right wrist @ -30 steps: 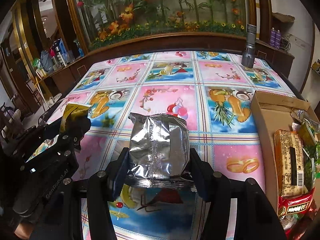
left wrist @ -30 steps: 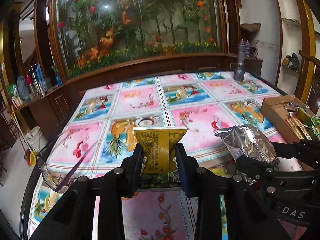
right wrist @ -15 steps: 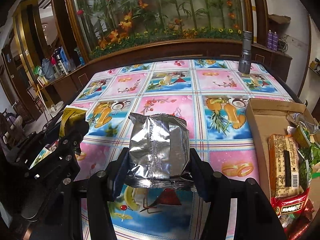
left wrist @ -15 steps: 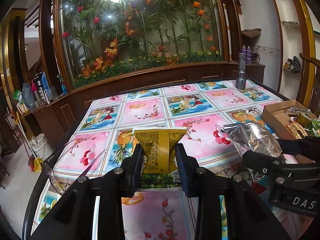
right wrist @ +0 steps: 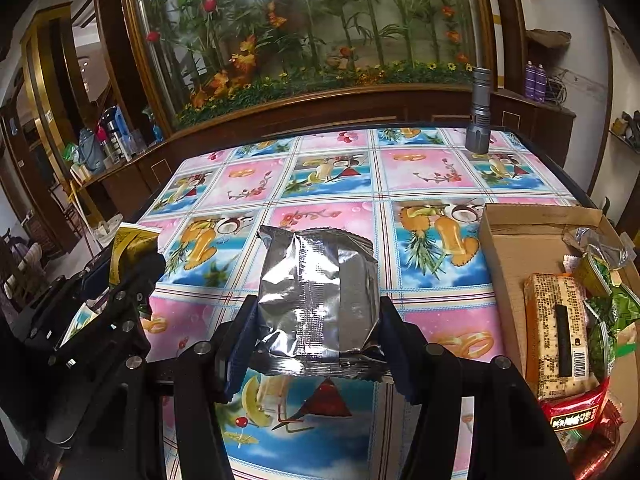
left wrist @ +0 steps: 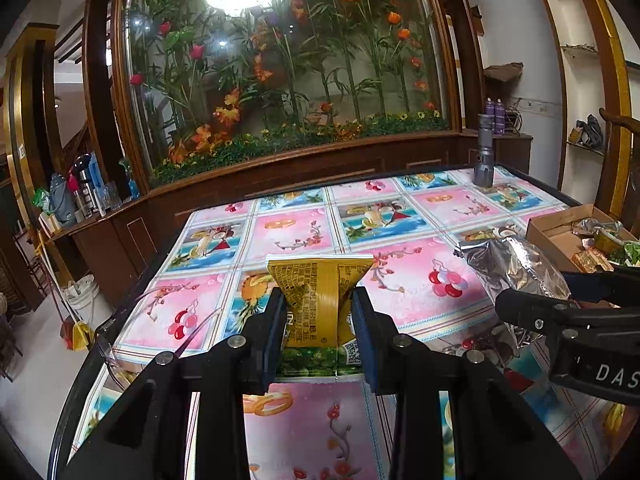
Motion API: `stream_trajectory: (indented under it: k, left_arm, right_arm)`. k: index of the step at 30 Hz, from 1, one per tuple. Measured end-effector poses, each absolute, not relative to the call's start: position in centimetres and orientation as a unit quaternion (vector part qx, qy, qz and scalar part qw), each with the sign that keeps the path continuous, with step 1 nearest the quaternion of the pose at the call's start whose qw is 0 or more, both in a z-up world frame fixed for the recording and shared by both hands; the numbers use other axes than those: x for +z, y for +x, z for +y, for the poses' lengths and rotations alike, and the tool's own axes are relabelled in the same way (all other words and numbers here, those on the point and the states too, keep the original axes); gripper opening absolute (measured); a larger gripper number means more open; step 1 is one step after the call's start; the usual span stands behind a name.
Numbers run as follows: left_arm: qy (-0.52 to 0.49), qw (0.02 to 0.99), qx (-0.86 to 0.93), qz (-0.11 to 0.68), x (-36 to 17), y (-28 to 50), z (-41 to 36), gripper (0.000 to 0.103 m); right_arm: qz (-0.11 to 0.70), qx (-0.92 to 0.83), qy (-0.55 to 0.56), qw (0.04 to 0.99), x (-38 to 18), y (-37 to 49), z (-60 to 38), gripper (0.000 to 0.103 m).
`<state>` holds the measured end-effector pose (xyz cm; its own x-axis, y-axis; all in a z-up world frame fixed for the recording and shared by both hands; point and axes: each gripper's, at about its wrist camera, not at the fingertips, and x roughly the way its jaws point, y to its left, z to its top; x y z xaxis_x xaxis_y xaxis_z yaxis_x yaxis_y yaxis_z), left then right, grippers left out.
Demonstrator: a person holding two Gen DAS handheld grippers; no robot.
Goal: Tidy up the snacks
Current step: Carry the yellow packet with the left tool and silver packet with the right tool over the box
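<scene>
My left gripper [left wrist: 318, 322] is shut on a yellow snack packet [left wrist: 318, 300], held above the table with its pads pinching the packet's waist. My right gripper [right wrist: 318, 328] is shut on a silver foil snack bag [right wrist: 318, 296], also lifted off the cloth. In the left wrist view the silver bag [left wrist: 516, 264] and the right gripper show at the right; in the right wrist view the yellow packet [right wrist: 128, 246] and the left gripper show at the left. A cardboard box [right wrist: 504, 248] at the table's right side holds several snack packs.
The table wears a pink and blue picture cloth [right wrist: 332, 184]. A grey flashlight [right wrist: 478, 114] stands upright at the far right corner. A pair of clear glasses [left wrist: 120, 344] lies near the table's left edge. A wooden planter wall with flowers backs the table.
Both views have tilted upward, so the table sits lower in frame and more of the flower wall shows. Both grips are unchanged.
</scene>
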<state>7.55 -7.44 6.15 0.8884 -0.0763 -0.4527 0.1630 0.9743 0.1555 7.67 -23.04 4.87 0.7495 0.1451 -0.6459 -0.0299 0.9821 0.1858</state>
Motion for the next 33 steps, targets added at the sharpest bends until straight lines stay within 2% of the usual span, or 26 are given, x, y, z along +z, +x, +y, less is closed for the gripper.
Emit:
stream_trajectory:
  k: [18, 27, 33]
  left_arm:
    - [0.096, 0.977, -0.051, 0.182, 7.5, 6.4, -7.3, 0.032]
    - [0.096, 0.979, -0.054, 0.17, 7.8, 5.9, -7.2, 0.032]
    - [0.095, 0.979, -0.066, 0.17, 7.9, 5.4, -7.7, 0.032]
  right_arm:
    - [0.318, 0.019, 0.097, 0.943, 6.0, 6.9, -24.5, 0.062]
    - [0.246, -0.036, 0.113, 0.962, 9.0, 2.5, -28.7, 0.062]
    - [0.22, -0.076, 0.131, 0.964, 8.5, -0.7, -32.9, 0.062]
